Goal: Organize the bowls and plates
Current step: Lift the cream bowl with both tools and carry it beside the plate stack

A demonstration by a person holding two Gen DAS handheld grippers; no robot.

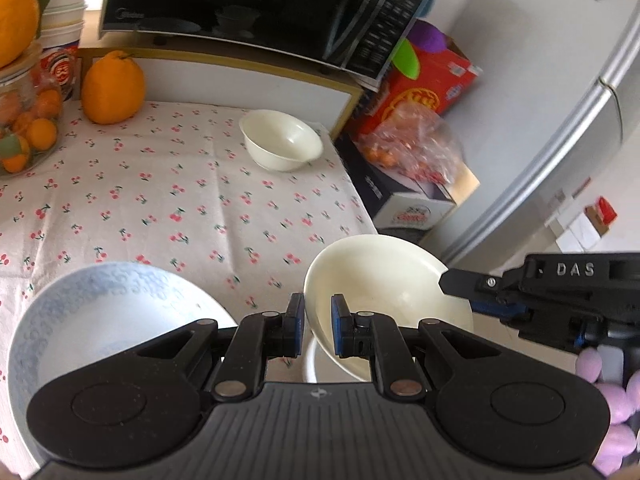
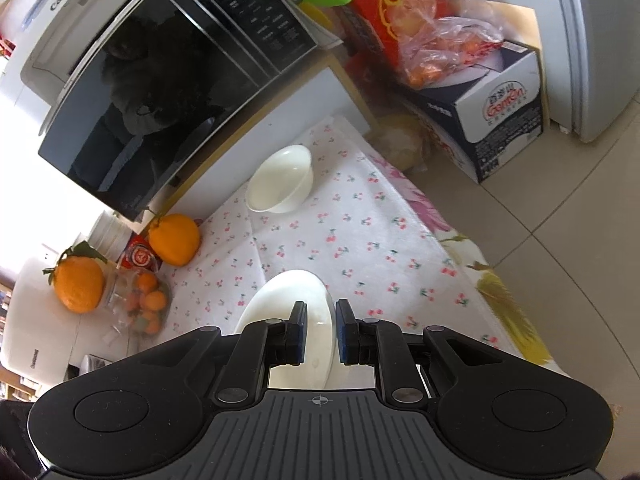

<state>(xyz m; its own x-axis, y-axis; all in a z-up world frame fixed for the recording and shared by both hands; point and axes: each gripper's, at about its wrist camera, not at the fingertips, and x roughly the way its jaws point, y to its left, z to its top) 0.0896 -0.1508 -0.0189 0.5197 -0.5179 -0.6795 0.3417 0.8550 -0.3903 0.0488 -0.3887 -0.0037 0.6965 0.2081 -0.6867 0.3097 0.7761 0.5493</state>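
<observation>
Left wrist view: I find my left gripper (image 1: 318, 330) with its fingers clamped on the rim of a tilted cream ceramic bowl (image 1: 384, 280), raised above the cherry-print desk (image 1: 160, 200). My right gripper (image 1: 450, 286) pinches that bowl's opposite rim. A second cream bowl (image 1: 281, 140) sits apart by the far edge, and a blue-patterned white plate (image 1: 100, 320) lies at left.

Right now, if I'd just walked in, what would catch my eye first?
Probably the cream bowl held tilted above the cherry-print cloth, both grippers' jaws pinching its rim: the left gripper near, the right gripper at the far side. Next, the big orange at the back of the table, below the black microwave. A second bowl sits alone near the far edge.
</observation>
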